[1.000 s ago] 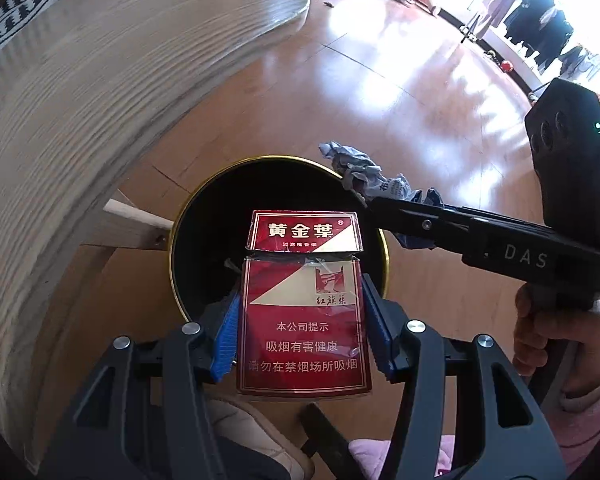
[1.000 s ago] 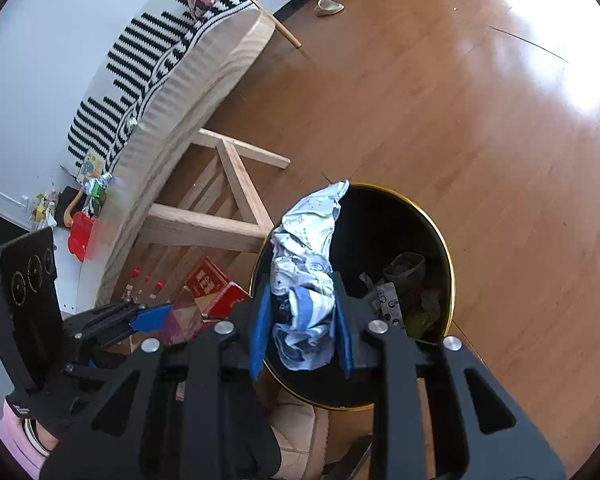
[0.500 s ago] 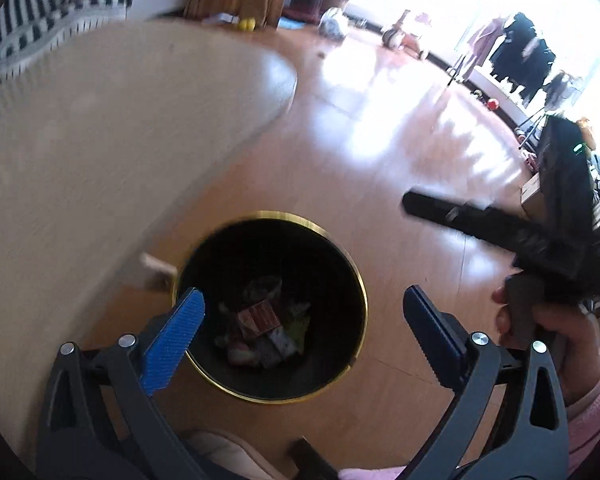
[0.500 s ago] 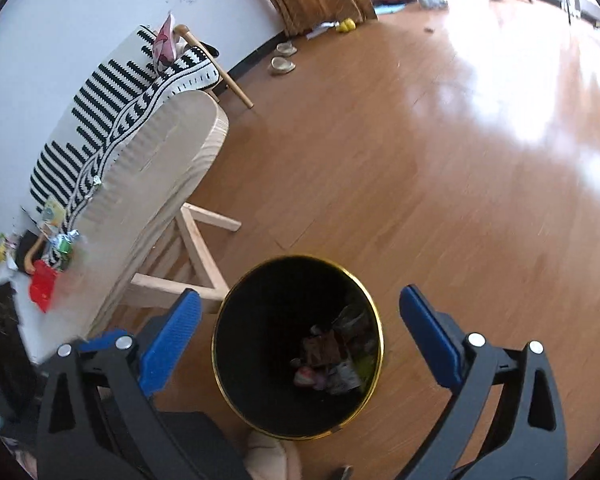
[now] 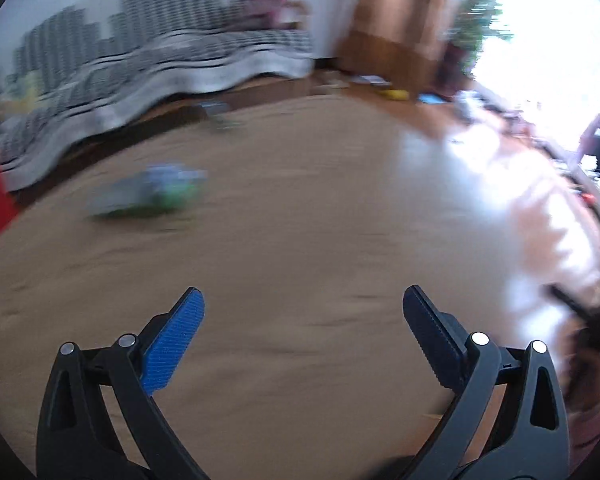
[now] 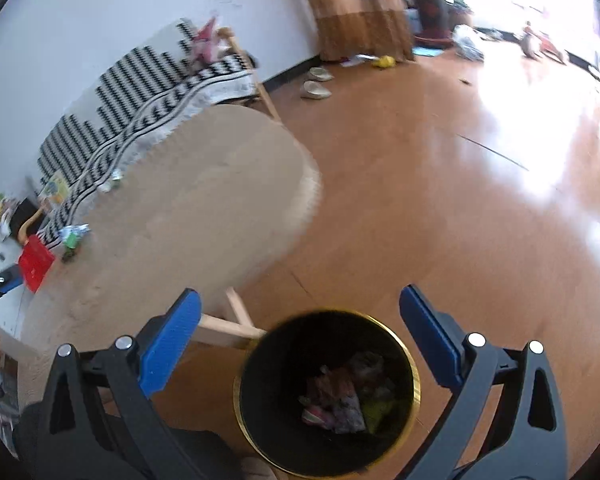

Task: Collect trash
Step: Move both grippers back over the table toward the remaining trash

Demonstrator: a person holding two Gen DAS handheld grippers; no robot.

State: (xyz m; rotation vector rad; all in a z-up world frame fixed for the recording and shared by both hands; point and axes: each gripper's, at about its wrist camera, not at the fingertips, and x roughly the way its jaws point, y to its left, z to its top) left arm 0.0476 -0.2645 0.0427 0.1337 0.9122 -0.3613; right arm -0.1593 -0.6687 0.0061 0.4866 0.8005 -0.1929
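A pale wooden round table (image 6: 204, 208) stands on a shiny brown wood floor (image 6: 440, 208), by a black-and-white striped sofa (image 6: 140, 80). The right view shows the black bin with a gold rim (image 6: 414, 376) below, trash (image 6: 340, 396) inside it — the blurry left view shows only the tabletop and a blue-green wrapper (image 5: 152, 196). Left tool (image 5: 302, 334) and right tool (image 6: 300, 334) have just spread wide — nothing between their blue pads.

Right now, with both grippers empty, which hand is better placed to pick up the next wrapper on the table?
Left. Its open gripper faces the blue-green wrapper on the table; the right gripper hangs open above the bin.
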